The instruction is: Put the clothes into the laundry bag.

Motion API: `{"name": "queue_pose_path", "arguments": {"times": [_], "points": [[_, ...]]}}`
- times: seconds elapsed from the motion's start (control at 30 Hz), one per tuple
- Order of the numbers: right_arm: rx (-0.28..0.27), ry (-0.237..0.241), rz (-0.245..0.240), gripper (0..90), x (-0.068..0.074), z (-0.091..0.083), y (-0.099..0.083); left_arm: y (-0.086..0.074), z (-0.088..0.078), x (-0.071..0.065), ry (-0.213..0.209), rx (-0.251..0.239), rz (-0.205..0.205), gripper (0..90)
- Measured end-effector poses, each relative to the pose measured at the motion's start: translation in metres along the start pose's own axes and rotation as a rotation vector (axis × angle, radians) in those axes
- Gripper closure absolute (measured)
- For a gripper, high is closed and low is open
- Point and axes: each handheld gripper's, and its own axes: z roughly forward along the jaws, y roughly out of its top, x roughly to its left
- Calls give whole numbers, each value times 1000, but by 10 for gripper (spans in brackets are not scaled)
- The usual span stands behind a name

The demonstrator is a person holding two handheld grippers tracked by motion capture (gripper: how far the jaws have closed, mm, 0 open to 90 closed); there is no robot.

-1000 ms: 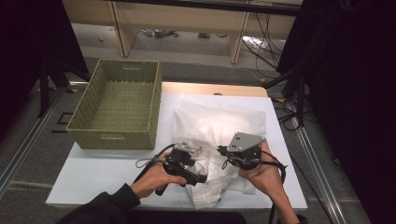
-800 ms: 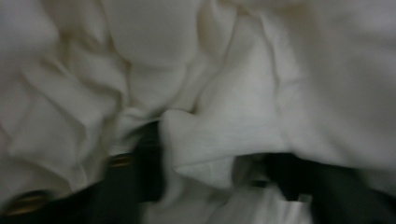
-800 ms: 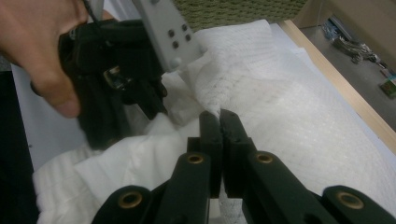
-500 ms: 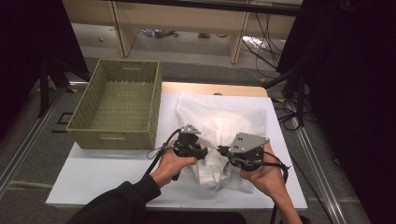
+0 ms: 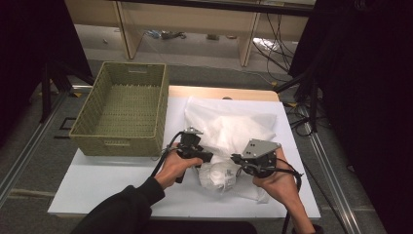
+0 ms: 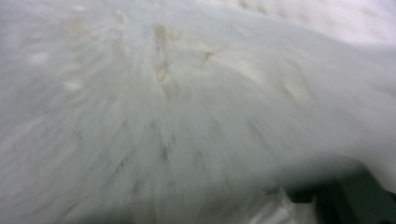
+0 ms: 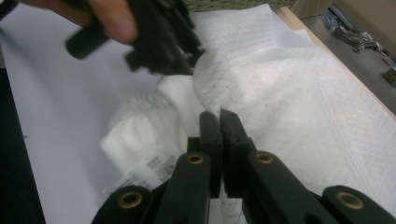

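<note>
A crumpled white cloth (image 5: 229, 129) lies on the white table (image 5: 107, 180), bunched into a lump with a printed label (image 7: 154, 165) at its near end. My right gripper (image 7: 219, 114) is shut on a raised fold of the cloth, pinched between its tips; from above, the right gripper (image 5: 234, 158) sits at the lump's right side. My left gripper (image 5: 207, 157) points into the lump from the left, and its jaws have just been opening. White cloth (image 6: 187, 93) lies blurred right in front of them, and whether any is between them is unclear. The left gripper (image 7: 187, 56) touches the cloth's bulge.
A woven green basket (image 5: 117, 141) stands at the table's left, close to the left hand. Wooden shelves and cables (image 5: 272, 44) lie on the floor beyond the table. Bare table surface stretches along the near left.
The left hand has moved away from the person and slightly right, from the cloth's near edge onto the lump. The right gripper has stayed put on its fold.
</note>
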Motion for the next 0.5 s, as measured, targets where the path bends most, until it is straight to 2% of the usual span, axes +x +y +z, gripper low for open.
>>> {"name": "queue_pose_path", "arguments": {"times": [0.07,0.1,0.17,0.23,0.3,0.33,0.37,0.4,0.43,0.5], "points": [[0,2,9,900,-1,-1,-1,-5,-9,0,-27,20,6,324],[1,1,10,900,0,0,-1,-10,-16,-1,-19,17,10,298],[5,-1,2,900,0,1,0,-16,-23,-6,-25,36,52,256],[8,4,7,900,1,1,1,-25,-26,-16,-64,77,129,221],[6,3,5,900,1,2,2,-32,-20,-24,-90,126,206,213],[7,1,4,900,1,2,1,-34,-17,-26,-94,137,226,202],[8,0,6,900,1,2,1,-36,-9,-29,-76,140,212,194],[10,-1,10,900,2,2,1,-37,-3,-29,-75,144,215,192],[7,4,9,900,2,3,1,-37,3,-29,-69,148,234,183],[10,2,5,900,2,3,0,-37,9,-29,-71,148,230,204]]}}
